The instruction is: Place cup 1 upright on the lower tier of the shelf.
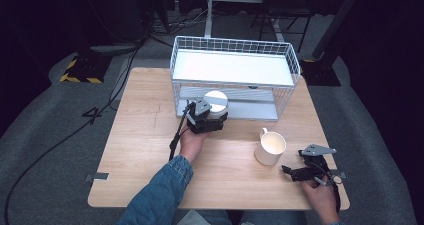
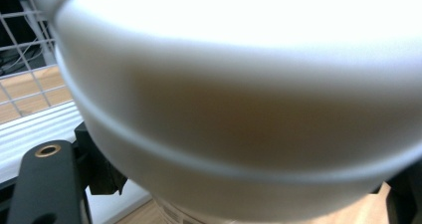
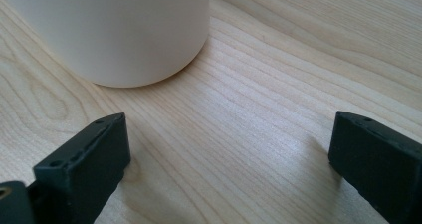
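Two cups are in play, and judging by how they lie, the job of shelving them is about half underway. The left gripper [image 1: 209,116] has its jaws clamped on a white cup [image 1: 216,104], which sits right at its tips and looms large and blurred before its own camera [image 2: 239,109]. That cup is at the mouth of the wire rack [image 1: 235,47], level with the lower shelf [image 1: 255,107] just ahead of the jaws; whether it already rests on the shelf I cannot tell. The right gripper [image 1: 292,171] lies low on the table [image 1: 140,150] with its jaws spread wide and nothing between them. A mug [image 1: 270,147] stands just ahead of it and to its left [image 3: 114,30], apart from both jaws, untouched. What is left, I judge: setting down and releasing the cup, then taking up the mug.
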`<control>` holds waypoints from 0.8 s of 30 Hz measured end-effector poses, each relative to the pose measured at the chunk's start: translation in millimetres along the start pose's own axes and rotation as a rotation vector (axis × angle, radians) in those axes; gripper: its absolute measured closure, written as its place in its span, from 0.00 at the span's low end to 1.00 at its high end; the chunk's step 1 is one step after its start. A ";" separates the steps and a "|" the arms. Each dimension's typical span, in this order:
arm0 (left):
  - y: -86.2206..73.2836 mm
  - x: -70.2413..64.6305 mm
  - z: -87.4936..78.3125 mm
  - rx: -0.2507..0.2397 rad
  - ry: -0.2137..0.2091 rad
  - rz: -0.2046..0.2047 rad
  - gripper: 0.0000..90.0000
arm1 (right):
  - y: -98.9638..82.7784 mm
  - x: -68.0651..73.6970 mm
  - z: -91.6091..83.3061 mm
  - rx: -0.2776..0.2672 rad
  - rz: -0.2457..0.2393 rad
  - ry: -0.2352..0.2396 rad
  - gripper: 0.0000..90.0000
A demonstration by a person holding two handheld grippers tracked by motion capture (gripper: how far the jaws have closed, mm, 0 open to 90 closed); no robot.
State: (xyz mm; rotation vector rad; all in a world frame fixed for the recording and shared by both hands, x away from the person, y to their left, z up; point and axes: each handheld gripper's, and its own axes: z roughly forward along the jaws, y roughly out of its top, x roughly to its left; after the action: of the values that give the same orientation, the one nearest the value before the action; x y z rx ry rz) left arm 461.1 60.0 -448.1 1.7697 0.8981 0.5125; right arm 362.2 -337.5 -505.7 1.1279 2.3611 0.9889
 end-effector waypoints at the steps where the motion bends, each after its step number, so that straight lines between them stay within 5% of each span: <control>1: 0.1 1.9 1.4 0.002 0.005 0.002 0.21 | 0.0 0.0 0.0 0.000 0.000 0.000 0.03; 24: 5.5 33.9 50.3 0.019 0.053 -0.047 0.21 | 0.0 0.0 0.0 0.000 0.000 0.000 0.03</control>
State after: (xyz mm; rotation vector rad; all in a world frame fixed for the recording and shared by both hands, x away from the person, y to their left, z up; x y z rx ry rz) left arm 519.6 54.7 -464.1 1.7549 0.9820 0.5240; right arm 362.2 -337.5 -505.7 1.1277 2.3614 0.9888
